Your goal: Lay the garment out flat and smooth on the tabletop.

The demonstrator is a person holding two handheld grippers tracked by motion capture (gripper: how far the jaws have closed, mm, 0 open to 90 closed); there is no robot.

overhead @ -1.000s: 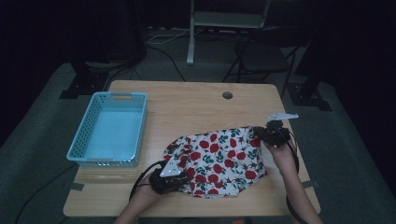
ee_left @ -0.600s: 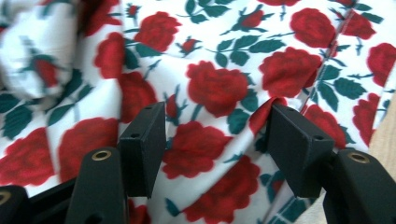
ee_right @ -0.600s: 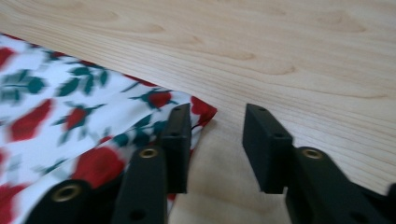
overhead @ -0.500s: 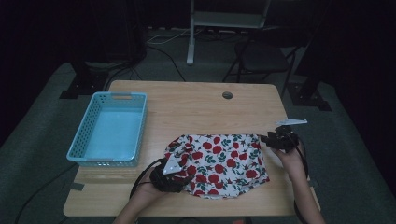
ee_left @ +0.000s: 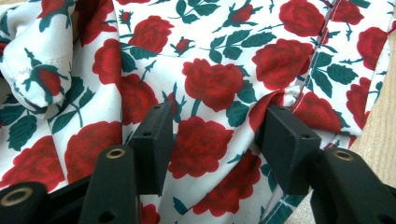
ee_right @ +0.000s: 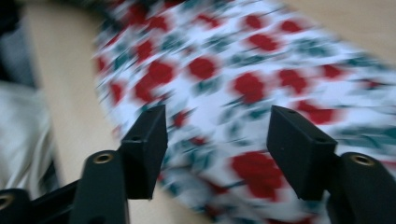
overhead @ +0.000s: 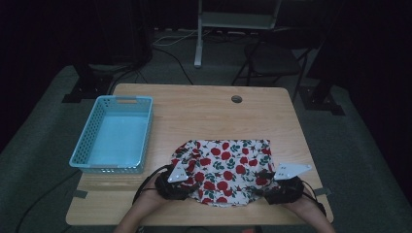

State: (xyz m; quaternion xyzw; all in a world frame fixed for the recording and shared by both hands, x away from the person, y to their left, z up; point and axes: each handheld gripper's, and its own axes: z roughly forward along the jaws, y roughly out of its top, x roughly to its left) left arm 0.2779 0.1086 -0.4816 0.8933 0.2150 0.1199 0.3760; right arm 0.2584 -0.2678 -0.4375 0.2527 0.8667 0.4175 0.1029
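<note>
The rose-print cloth (overhead: 223, 170) lies flat on the worktop (overhead: 204, 111) between both grippers. The left gripper (ee_left: 212, 140), just narrowing, and the right gripper (ee_right: 217, 147), just widening, stand spread above its edges.

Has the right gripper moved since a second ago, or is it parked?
Yes. The right gripper has come from the far right edge of the rose-print cloth toward the table's near edge; its jaws have just been opening.

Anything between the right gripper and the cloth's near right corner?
Nothing visible. The right gripper sits at the cloth's near right corner, its jaws having just been opening, apart over the fabric with only bare table around. The basket stands off to the left.
</note>
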